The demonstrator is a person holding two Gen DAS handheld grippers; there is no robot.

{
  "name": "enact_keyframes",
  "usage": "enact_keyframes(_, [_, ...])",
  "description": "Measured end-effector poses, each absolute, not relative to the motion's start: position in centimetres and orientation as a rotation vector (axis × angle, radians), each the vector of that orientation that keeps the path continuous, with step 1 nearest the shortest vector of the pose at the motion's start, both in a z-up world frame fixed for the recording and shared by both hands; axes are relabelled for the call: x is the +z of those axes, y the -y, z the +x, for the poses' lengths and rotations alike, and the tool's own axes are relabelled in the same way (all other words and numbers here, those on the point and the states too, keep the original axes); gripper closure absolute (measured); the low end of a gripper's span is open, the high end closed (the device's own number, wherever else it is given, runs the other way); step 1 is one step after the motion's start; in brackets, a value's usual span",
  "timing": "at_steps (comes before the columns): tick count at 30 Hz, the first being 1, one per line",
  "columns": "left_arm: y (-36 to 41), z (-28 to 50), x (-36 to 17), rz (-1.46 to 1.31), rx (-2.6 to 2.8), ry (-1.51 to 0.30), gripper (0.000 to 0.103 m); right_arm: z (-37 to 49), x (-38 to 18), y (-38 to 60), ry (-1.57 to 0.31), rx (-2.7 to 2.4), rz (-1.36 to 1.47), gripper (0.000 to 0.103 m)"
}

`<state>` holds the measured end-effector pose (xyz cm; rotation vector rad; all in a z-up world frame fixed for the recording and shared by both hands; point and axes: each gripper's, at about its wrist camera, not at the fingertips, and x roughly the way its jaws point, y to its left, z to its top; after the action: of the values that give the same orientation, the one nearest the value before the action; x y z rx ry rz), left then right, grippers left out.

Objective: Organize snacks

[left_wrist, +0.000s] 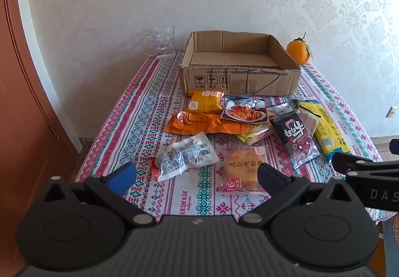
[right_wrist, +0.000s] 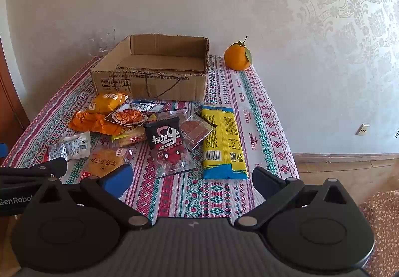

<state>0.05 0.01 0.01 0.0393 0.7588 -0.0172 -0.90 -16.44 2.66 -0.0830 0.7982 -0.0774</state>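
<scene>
- Left gripper (left_wrist: 197,177): jaws spread wide, nothing between them. It hangs above the near edge of the table (left_wrist: 139,92).
- Just past its fingertips: a clear packet with a round golden cake (left_wrist: 243,169), close to the right finger; a clear-and-white packet (left_wrist: 183,159) left of that.
- Right gripper (right_wrist: 193,181): also wide open, holding nothing, over the near edge.
- Ahead of it, between the finger lines: a black packet (right_wrist: 169,146); a long yellow packet (right_wrist: 224,142) to its right.
- Farther back: orange wrappers (right_wrist: 94,122) and a packet showing a plate of food (right_wrist: 129,116), heaped together.
- Cardboard box (left_wrist: 237,77) sits open behind the heap, no snacks visible inside.
- Glass mug (left_wrist: 162,41) left of the box, an orange (left_wrist: 299,51) to the right.
</scene>
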Motion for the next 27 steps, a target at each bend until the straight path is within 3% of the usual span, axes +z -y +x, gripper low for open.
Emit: enact_keyframes(27, [-0.3, 0.0, 0.5, 0.037, -0.015, -0.740, 0.001, -1.0, 3.0, 16.2, -0.779, -0.080, -0.098, 0.000])
